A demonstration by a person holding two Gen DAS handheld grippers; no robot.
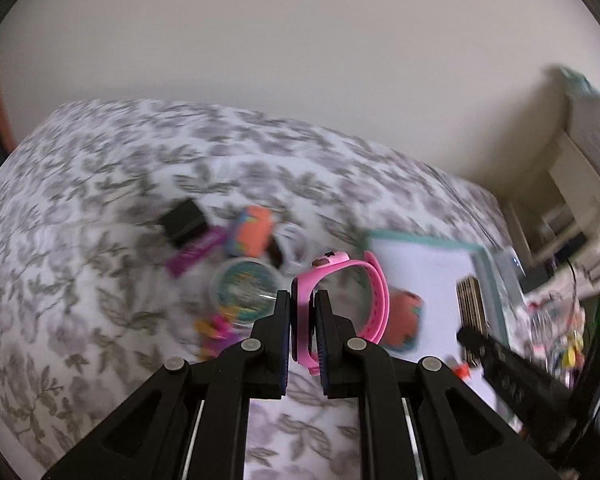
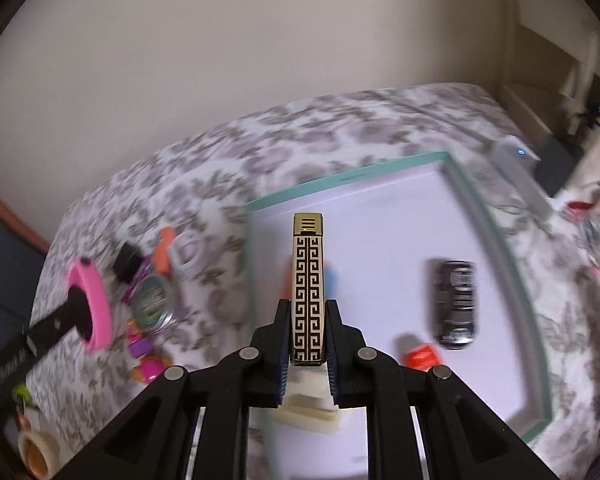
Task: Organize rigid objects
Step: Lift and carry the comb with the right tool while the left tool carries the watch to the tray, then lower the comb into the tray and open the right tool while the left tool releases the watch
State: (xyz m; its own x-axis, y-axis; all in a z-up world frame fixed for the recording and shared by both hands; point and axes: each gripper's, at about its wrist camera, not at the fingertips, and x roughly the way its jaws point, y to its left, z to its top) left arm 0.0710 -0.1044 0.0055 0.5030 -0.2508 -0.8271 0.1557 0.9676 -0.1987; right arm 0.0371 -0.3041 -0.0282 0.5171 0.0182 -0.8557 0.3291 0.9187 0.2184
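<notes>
Inside, the tray [image 2: 480, 216] holds a black can [image 2: 455, 304].

— Soft, even room light, a bit dim; no hard shadows or glare on the floral bedspread [image 1: 100, 200].

— Sharp, though?

— Only the near black fingers [image 2: 286, 340]. The bedspread and far clutter smear with motion blur. Both views bulge, fisheye-bent, with dark vignetted corners.

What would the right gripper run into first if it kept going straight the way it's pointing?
Probably the white floor of the teal-rimmed tray. The right gripper, shut on the gold patterned lighter, aims down at it. Depth is unclear, and a blurred orange-blue object behind the lighter might be nearer.
</notes>
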